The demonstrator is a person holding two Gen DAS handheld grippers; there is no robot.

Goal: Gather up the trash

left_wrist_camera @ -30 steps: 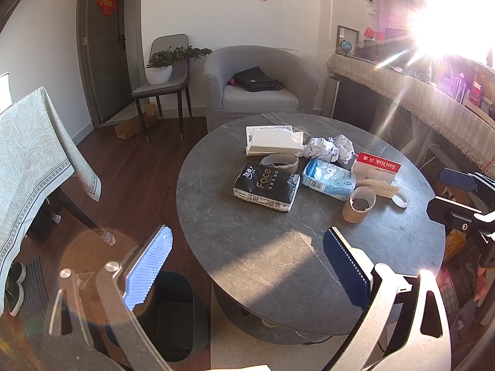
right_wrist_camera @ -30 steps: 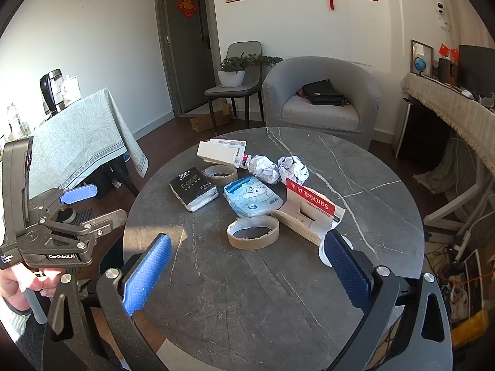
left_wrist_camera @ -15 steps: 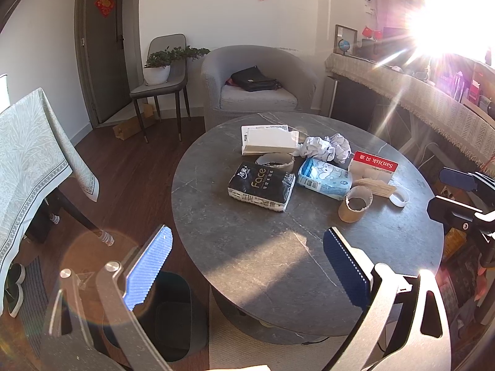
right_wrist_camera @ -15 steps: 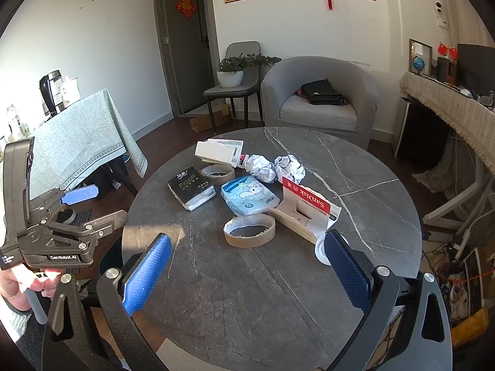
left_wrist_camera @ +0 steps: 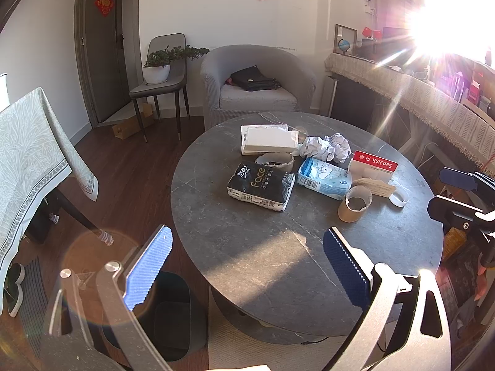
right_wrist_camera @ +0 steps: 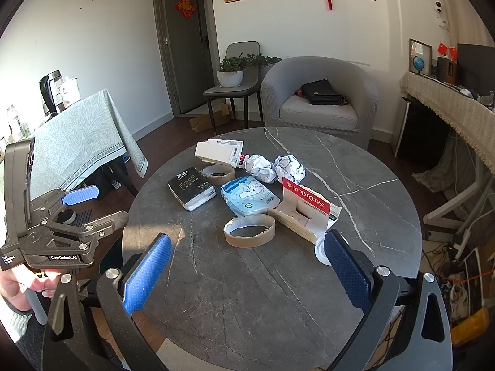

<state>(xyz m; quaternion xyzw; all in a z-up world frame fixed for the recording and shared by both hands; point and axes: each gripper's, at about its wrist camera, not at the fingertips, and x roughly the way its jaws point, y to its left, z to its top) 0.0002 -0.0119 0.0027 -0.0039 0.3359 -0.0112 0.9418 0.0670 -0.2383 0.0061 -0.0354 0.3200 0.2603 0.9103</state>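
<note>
Left wrist view: the left gripper (left_wrist_camera: 246,266) is hanging over the near edge of the round desk (left_wrist_camera: 263,247), jaws spread wide and gripping nothing. Against the frames of a second ago, the clutter is sliding slightly up and left in the picture, so the gripper appears to be drifting rather than closing in. The trash is sitting in a cluster at centre frame: a black tissue pack (left_wrist_camera: 261,185), a blue wipes pack (left_wrist_camera: 324,177), two crumpled paper balls (left_wrist_camera: 326,148), a cardboard tape ring (left_wrist_camera: 354,207), a second ring (left_wrist_camera: 274,162), a torn red SanDisk carton (left_wrist_camera: 372,167) and a white box (left_wrist_camera: 269,139). A dark bin (left_wrist_camera: 173,312) is waiting on the floor at lower left.

Right wrist view: the right gripper (right_wrist_camera: 247,275) is likewise holding its jaws fully apart and empty, with the tape ring (right_wrist_camera: 250,232) nearest between them. The scene here is barely shifting. The left gripper (right_wrist_camera: 71,207) is showing at the left edge. Nothing is collected yet; the first grasp seems still ahead.
</note>
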